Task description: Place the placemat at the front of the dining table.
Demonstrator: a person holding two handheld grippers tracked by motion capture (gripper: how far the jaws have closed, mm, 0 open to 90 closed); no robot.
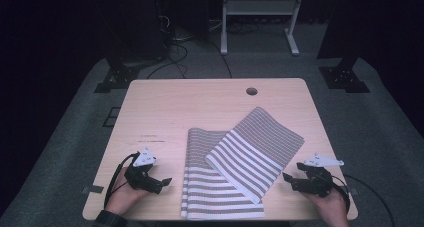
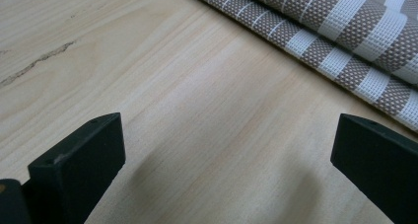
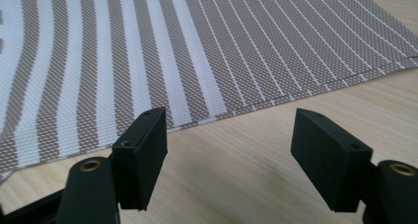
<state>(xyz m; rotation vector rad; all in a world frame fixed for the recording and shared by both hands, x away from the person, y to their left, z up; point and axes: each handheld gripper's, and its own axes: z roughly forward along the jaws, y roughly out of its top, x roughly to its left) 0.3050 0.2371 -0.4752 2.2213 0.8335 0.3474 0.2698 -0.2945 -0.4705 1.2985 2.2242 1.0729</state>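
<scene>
A brown-and-white striped woven mat (image 1: 235, 162) lies on the wooden table (image 1: 200, 102), its right part folded over slantwise. My left gripper (image 1: 161, 183) rests low at the front left, a short way left of the mat's edge, jaws open over bare wood. In the left gripper view the mat's folded edge (image 2: 345, 41) runs across the upper right, beyond my left gripper (image 2: 226, 160). My right gripper (image 1: 290, 178) sits at the front right, pointing at the folded flap's edge. In the right gripper view my right gripper (image 3: 229, 150) is open over bare wood, just short of the mat's edge (image 3: 236, 105).
A round cable hole (image 1: 251, 91) is in the table near its far edge. Behind the table stand a white frame (image 1: 260, 17) and dark stands with cables on the grey floor. Bare wood stretches along the table's left and far sides.
</scene>
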